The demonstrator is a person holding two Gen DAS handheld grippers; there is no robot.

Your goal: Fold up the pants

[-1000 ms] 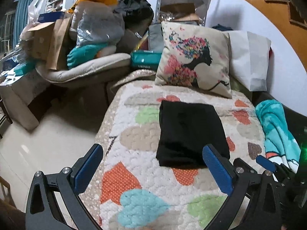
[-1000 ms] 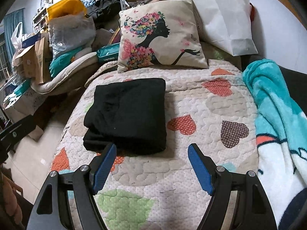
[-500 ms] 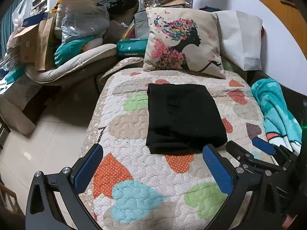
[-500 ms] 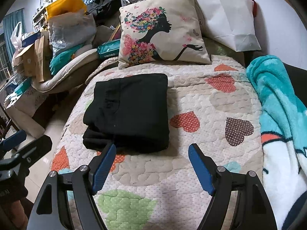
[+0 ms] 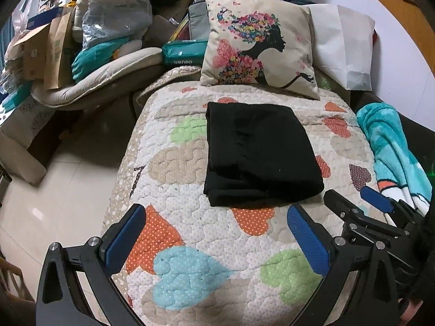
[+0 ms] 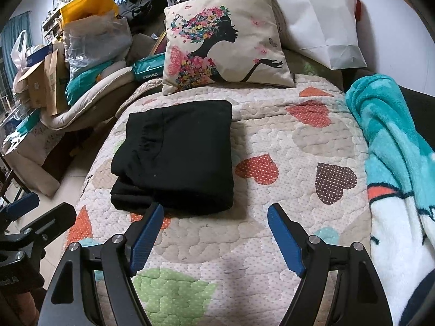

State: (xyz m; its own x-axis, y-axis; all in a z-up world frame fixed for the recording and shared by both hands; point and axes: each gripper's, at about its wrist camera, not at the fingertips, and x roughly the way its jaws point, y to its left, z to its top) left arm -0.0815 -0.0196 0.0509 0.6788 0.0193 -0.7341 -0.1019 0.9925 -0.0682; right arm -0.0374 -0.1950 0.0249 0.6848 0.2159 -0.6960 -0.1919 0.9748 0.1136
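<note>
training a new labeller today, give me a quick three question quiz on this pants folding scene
1. True or false: the black folded pants lie on the heart-patterned quilt, touching neither gripper.
2. What stands directly behind the pants: A) floral silhouette cushion B) a lamp C) a laptop?
3. Fill in: the jaws of the left gripper and right gripper are both ____.

Key: 1 true; 2 A; 3 open.
</note>
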